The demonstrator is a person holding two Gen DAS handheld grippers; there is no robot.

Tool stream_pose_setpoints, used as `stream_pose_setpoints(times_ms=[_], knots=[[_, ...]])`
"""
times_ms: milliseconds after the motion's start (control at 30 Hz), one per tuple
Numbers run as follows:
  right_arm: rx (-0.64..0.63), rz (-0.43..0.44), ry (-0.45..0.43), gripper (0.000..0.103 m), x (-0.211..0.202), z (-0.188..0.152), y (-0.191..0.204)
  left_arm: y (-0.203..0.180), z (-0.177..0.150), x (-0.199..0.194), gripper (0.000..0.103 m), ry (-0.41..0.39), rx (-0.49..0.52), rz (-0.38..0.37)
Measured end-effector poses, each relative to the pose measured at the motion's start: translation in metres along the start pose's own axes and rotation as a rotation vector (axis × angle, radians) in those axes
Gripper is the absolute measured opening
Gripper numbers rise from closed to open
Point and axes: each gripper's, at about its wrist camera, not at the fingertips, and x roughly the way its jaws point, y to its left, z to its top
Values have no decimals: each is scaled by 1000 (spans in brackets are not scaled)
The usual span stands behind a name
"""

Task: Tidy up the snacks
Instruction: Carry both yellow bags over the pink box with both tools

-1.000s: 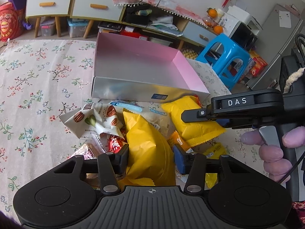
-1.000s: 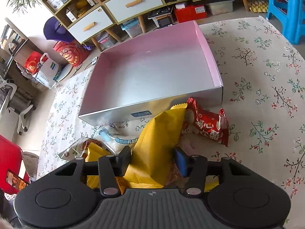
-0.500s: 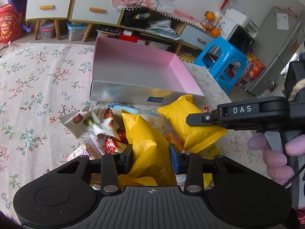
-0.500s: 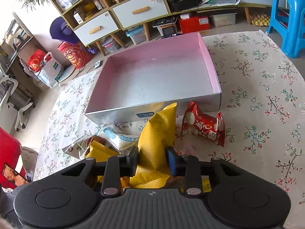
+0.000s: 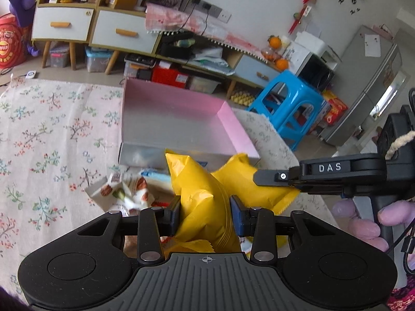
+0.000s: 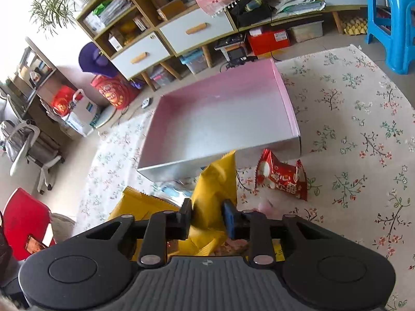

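Now you hold two yellow packets: your left gripper (image 5: pixel 205 213) pinches one crinkled packet (image 5: pixel 199 197), and your right gripper (image 6: pixel 207 219), jaws closing, clamps the other (image 6: pixel 216 181). Beyond lie one red packet (image 6: pixel 281 178) on the cloth (image 6: pixel 363 155) and one empty pink box (image 6: pixel 223 119).

I count two claws of mine, the left gripper (image 5: pixel 205 211) and the right gripper (image 6: pixel 207 216), and each pinches one yellow packet: two yellow packets (image 5: pixel 202 194) (image 6: pixel 216 181). One pink box (image 6: pixel 223 119) sits far across the cloth. One red packet (image 6: pixel 281 178) lies right. One white nut-printed packet (image 5: pixel 122 190) lies left. One blue stool (image 5: pixel 288 103).
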Motion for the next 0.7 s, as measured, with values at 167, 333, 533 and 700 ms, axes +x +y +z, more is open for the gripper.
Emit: stream_pose_setpoints(times_ms=[167,333,533,700], knots=[[-3,-6,1,0,1,1,-1,5,5,1,36,-10,-9,0],[-7,-27,32,9,15,-5,-2,10,3,3,36,15,-23,15],[-67,-49,11,40,21,-6,11,12,-2,6,36,34,-28,37],[-175,-142,-3,55,26,-14,25,13,-3,8,36,40,-32,50]])
